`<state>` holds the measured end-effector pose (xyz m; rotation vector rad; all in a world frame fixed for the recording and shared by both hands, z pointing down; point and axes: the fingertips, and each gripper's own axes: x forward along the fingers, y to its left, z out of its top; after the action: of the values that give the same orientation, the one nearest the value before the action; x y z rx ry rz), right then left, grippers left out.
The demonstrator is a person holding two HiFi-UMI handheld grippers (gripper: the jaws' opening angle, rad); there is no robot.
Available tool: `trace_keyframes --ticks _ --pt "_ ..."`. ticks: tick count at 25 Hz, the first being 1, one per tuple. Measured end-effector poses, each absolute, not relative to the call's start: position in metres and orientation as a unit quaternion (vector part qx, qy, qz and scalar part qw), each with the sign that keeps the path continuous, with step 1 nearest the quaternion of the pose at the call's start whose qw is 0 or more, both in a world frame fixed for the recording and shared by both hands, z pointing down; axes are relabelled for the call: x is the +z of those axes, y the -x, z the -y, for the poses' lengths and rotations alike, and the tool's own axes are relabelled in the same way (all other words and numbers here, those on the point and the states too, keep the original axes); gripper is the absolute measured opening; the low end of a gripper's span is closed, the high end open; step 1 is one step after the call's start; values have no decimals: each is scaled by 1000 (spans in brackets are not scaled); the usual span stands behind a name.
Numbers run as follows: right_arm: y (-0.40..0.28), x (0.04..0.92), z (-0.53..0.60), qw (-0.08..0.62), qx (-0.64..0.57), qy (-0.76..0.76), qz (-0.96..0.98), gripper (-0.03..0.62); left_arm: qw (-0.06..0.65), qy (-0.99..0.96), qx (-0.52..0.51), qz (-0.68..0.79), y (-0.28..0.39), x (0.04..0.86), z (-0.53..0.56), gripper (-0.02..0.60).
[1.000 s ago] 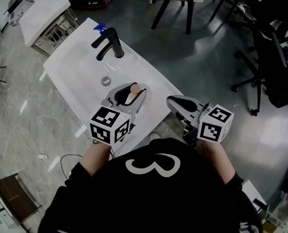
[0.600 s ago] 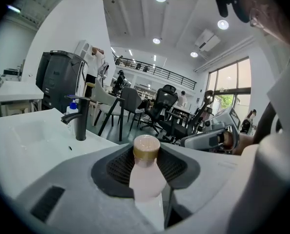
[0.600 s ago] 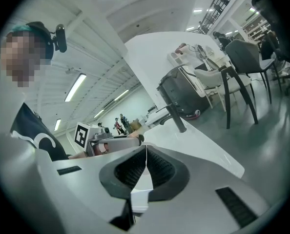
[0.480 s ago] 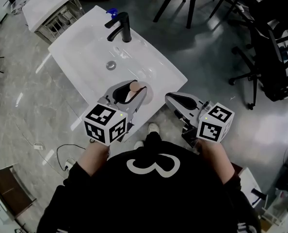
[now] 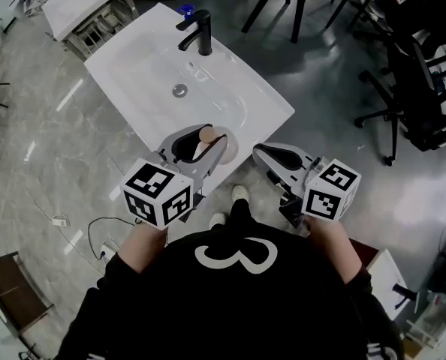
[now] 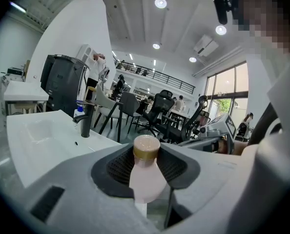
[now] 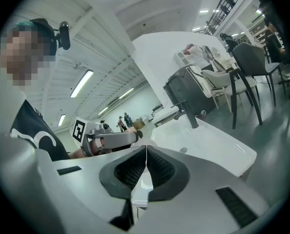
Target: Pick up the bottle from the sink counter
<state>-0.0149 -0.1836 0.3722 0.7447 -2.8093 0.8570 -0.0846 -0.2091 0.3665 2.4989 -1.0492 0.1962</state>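
Grey polished floor throughout, with black office chairs at 3 o'clock. The white sink counter stands at 11 o'clock, a black faucet at its far edge. The left gripper pinches the pink bottle (brown cap uppermost) at the counter's near edge. The right gripper is pressed together and empty.

**Legible marks: one numeral, two sets of coded squares**

A large white "3" stands on the person's black shirt, on the near side of the counter. Black-and-white square markers, coded patterns without letters, cover the left cube on the left gripper and the right cube on the right gripper, both just off the counter's near edge. One left-cube marker also shows in the right gripper view, left of the counter.
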Motion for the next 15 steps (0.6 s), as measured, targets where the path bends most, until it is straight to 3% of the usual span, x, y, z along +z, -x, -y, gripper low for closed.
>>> trace_keyframes --ticks 15 --pt "32 344 139 36 248 -259 933 14 190 -917 79 342 101 341 154 150"
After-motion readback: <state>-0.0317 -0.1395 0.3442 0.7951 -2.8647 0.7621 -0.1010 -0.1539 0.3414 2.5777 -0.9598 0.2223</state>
